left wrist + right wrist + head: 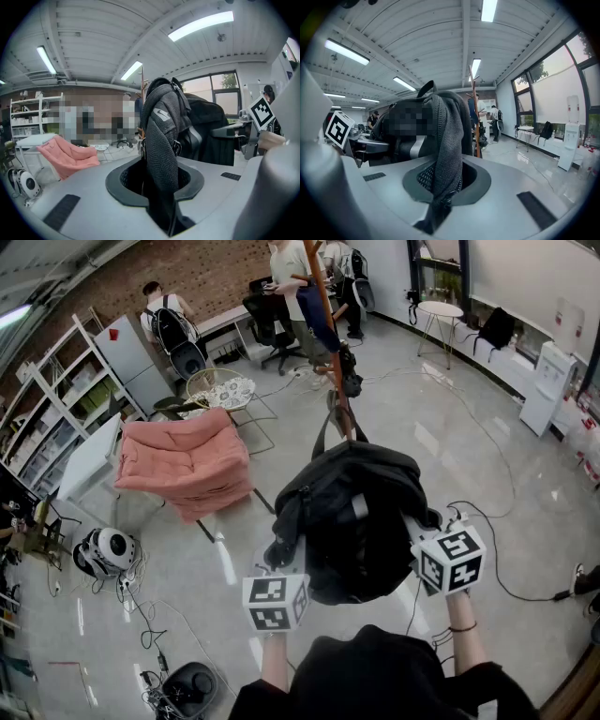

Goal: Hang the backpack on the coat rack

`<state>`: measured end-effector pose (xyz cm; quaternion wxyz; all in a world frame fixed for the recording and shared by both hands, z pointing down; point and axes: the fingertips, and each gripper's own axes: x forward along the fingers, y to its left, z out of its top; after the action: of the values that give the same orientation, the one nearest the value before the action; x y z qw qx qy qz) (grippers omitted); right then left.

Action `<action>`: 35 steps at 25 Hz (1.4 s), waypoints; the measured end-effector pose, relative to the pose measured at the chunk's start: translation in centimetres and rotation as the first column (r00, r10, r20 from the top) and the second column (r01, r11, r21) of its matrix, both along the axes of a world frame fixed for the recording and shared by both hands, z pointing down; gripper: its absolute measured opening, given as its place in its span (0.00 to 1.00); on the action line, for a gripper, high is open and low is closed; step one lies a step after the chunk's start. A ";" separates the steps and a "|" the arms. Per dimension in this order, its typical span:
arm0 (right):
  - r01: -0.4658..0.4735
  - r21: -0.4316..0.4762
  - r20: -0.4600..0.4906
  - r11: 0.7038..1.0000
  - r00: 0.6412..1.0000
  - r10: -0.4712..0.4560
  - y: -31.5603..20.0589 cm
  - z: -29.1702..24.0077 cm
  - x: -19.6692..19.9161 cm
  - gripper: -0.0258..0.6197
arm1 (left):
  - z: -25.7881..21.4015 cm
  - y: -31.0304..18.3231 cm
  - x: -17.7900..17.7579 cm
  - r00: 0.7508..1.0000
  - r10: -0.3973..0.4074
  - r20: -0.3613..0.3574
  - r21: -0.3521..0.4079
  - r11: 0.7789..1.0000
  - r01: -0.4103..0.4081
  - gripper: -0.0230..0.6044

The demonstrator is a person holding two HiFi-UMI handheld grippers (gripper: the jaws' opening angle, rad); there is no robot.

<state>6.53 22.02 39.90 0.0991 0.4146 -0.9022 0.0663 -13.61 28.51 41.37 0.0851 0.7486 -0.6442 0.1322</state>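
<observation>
A black backpack (pixel 352 517) hangs in the air between my two grippers, its top handle up against the wooden coat rack (pixel 330 324) pole. The left gripper (pixel 281 563) is shut on a padded mesh shoulder strap (pixel 161 154) that runs up from between its jaws. The right gripper (pixel 427 540) is shut on the other mesh strap (pixel 445 154). In the left gripper view the rack (pixel 142 86) top shows behind the bag; in the right gripper view the rack (pixel 475 112) stands just beyond the backpack (pixel 417 126). Dark clothing hangs higher on the rack.
A pink cushioned chair (pixel 187 465) sits left of the rack, a round patterned side table (pixel 225 392) behind it. Cables (pixel 487 549) trail over the glossy floor. People stand and sit at desks at the back. A white robot vacuum-like device (pixel 108 551) lies at the left.
</observation>
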 end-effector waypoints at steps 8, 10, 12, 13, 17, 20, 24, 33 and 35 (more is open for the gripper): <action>-0.002 -0.013 0.005 1.000 1.000 0.002 -0.2 0.4 0.0 0.08 | 0.2 -0.2 -0.1 1.000 -0.002 0.000 -0.004 1.000 0.002 0.19; -0.002 -0.022 0.013 1.000 1.000 0.002 -0.2 0.4 0.0 0.08 | 0.3 -0.3 -0.1 1.000 -0.004 -0.001 -0.006 1.000 0.004 0.19; 0.003 -0.032 0.021 0.999 1.000 -0.002 -0.3 0.5 0.0 0.08 | 0.4 -0.3 -0.1 1.000 -0.009 -0.006 -0.010 1.000 0.009 0.19; 0.006 -0.037 0.023 0.999 1.000 -0.005 -0.3 0.6 0.1 0.08 | 0.5 -0.3 -0.1 1.000 -0.012 -0.009 -0.013 1.000 0.012 0.19; 0.010 -0.057 0.031 0.998 0.999 -0.008 -0.5 1.2 0.1 0.08 | 1.1 -0.2 0.0 1.000 -0.024 -0.017 -0.026 0.999 0.023 0.19; 0.006 -0.075 0.037 0.997 0.999 -0.003 -1.0 1.6 -0.1 0.08 | 1.6 -0.6 -0.2 1.000 -0.025 -0.018 -0.039 0.999 0.025 0.19; -0.001 -0.103 0.043 0.995 0.999 0.006 -2.2 2.8 -0.5 0.08 | 2.8 -1.8 -0.5 1.000 -0.023 -0.019 -0.063 0.998 0.022 0.19; -0.032 -0.172 0.046 0.985 0.998 0.040 -9.3 5.6 -2.0 0.08 | 5.6 -9.3 -2.0 0.999 -0.005 -0.048 -0.126 0.992 -0.001 0.19; -0.045 -0.181 0.047 0.982 0.997 0.054 -11.8 6.1 -2.3 0.08 | 6.1 -11.9 -2.3 0.999 0.006 -0.051 -0.134 0.991 -0.013 0.19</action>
<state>4.23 10.26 46.01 0.1110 0.4243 -0.8842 0.1608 -15.95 16.60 47.51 0.1510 0.7474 -0.6277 0.1568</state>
